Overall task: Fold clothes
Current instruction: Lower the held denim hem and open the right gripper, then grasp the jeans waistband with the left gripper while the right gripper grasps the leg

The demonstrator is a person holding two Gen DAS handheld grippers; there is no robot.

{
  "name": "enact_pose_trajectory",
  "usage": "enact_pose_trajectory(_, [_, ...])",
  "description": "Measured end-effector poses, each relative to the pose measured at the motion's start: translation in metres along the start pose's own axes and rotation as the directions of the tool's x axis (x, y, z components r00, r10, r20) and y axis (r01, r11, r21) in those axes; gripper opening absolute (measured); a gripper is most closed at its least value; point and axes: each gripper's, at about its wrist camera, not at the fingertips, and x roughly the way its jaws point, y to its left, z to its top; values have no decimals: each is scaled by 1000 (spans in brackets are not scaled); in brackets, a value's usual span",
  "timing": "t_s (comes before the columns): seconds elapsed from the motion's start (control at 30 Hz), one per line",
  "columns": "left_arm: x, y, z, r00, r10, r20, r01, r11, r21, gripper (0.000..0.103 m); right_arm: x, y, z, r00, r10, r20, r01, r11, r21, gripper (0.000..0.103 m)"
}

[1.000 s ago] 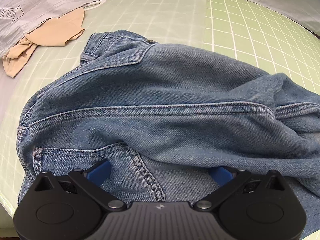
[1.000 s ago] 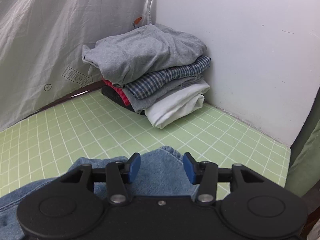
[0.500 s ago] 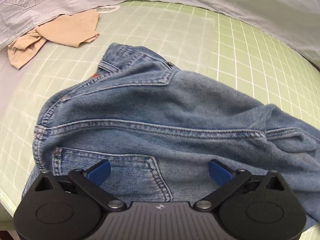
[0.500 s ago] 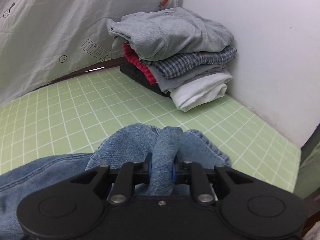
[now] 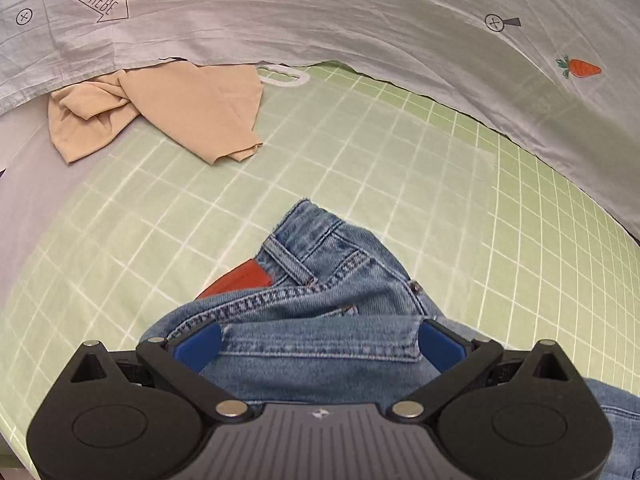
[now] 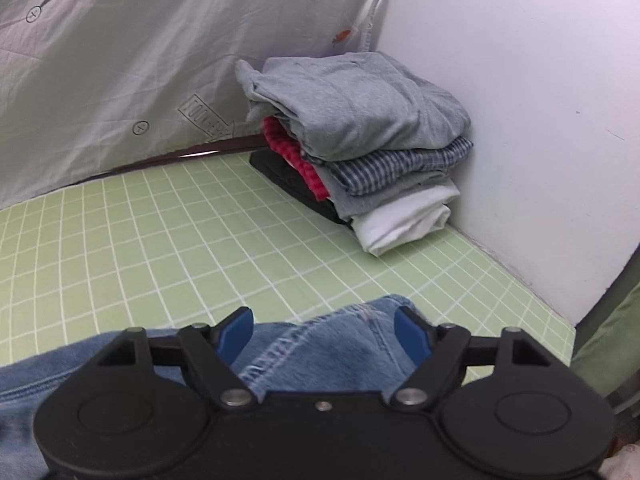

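The jeans (image 5: 320, 344) lie bunched on the green gridded counter (image 5: 400, 168), directly under and between both tongs, with the waistband, a belt loop and a red patch showing just ahead of the left tongs (image 5: 318, 344). Half a second ago the right tongs (image 6: 322, 332) were pinched on a raised ridge of denim; now their blue pads stand wide apart with the cloth lying slack between them, so that grip has been let go. The left tongs were wide before and are wide now, but they have come in over the waistband end, and the far counter fills more of their view than it did. Judged from this, one fold or drag has just been finished and laid down, and a fresh grasp will be needed for the next fold.

Ahead of the left tongs and to their left, well apart from the jeans, a beige garment (image 5: 168, 116) lies crumpled against the grey sheet (image 5: 320, 16). Ahead of the right tongs, near the white wall (image 6: 520, 100), sits a pile of folded clothes (image 6: 360, 148).
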Motion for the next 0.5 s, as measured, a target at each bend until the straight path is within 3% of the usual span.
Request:
enact_pose_trajectory(0.1, [21,-7,17,1000,-3,-29,2,1000,-23,103,7,25,10,997,79,-3,-79,996,35,87])
enact_pose_trajectory(0.17, [34,-12,24,999,6,-45,-8,999,-39,103,26,42,9,991,110,-70,-102,990,101,87])
enact_pose_trajectory(0.37, [63,-20,33,994,60,-97,-67,996,-66,103,74,72,1,970,70,-231,-15,972,234,87])
enact_pose_trajectory(0.5, [70,-20,31,991,73,-116,-84,992,-89,103,84,80,-3,958,59,-280,4,976,219,89])
